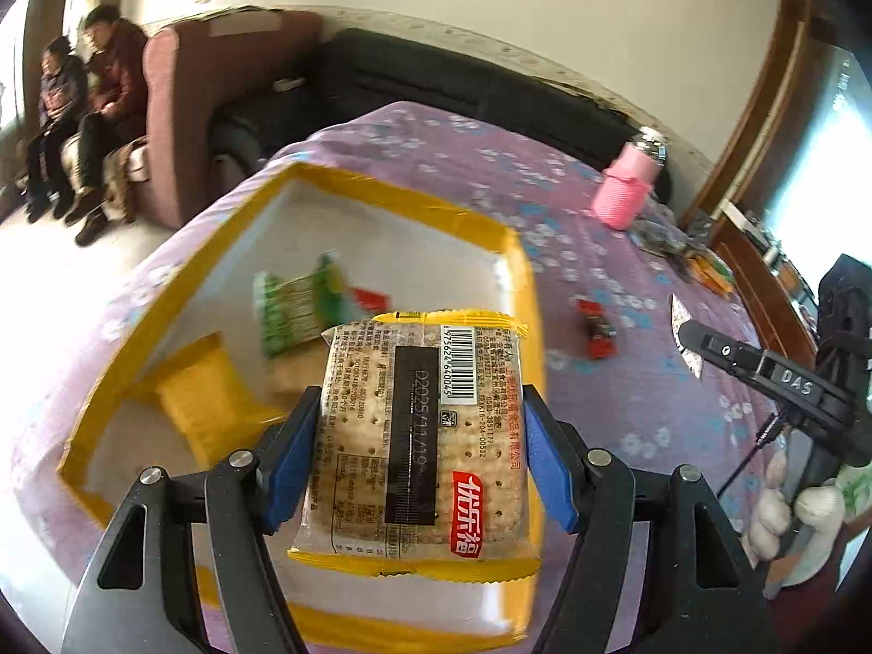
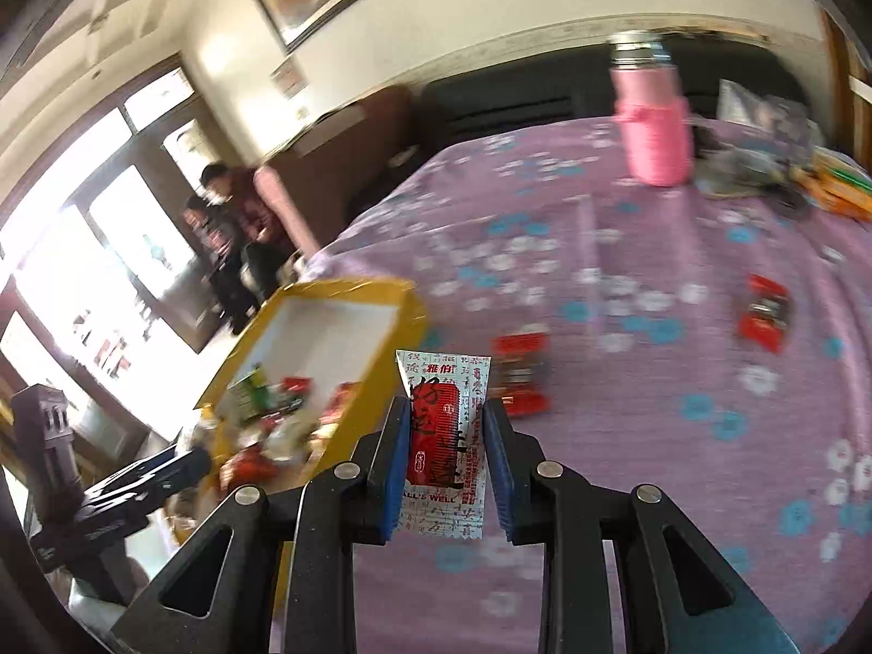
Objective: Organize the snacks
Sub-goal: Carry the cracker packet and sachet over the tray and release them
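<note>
Left gripper point(image 1: 419, 458) clenches a cracker pack point(image 1: 419, 436) above the part-filled yellow box point(image 1: 381, 196), right gripper point(image 2: 446, 463) a red-and-white sachet point(image 2: 444, 436) — red packets point(image 2: 765, 320) beyond its jaws remain.

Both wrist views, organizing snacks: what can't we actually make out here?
- Left wrist view: box floor near the camera, hidden by the cracker pack in the left hand-held gripper.
- Right wrist view: snacks in the box, motion-blurred, not identifiable.
- Right wrist view: lower end of the sachet in the right hand-held gripper, hidden between the fingers.
- Both views: clutter beside the pink bottle, blurred.
</note>
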Motion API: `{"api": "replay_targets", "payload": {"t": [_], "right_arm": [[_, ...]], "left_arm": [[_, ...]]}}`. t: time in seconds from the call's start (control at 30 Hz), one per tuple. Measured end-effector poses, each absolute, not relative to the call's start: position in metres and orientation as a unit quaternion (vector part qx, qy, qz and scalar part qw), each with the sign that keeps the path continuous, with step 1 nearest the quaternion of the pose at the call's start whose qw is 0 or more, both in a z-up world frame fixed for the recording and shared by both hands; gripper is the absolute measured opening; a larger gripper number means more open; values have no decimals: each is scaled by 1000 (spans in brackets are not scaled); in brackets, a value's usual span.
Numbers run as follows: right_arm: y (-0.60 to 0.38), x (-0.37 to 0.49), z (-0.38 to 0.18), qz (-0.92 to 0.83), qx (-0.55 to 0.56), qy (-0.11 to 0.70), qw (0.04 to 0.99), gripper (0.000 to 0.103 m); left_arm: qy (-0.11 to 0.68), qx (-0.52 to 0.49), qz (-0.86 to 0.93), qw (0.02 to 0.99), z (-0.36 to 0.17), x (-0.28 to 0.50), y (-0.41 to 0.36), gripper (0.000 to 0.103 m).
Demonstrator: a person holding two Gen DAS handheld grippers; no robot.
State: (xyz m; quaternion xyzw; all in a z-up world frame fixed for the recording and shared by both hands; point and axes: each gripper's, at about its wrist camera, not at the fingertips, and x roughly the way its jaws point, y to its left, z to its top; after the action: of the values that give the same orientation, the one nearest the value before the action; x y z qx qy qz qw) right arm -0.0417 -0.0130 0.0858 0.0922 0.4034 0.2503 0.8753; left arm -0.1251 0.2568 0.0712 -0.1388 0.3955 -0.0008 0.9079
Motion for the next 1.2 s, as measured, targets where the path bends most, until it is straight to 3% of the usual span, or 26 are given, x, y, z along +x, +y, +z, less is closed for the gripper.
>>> {"api": "replay_targets", "payload": {"t": [0.53,0.83,1.2], "right_arm": [[152,-6,59,304,-2,461,833,27],[177,27,30,284,-11,504,816,28],[163,13,53,294,10,476,829,41]], "left_arm": [[428,-161,-19,889,45,-120,285,69],[450,-159,-15,879,32,-120,289,69],[436,-162,8,885,44,-125,290,70]]}}
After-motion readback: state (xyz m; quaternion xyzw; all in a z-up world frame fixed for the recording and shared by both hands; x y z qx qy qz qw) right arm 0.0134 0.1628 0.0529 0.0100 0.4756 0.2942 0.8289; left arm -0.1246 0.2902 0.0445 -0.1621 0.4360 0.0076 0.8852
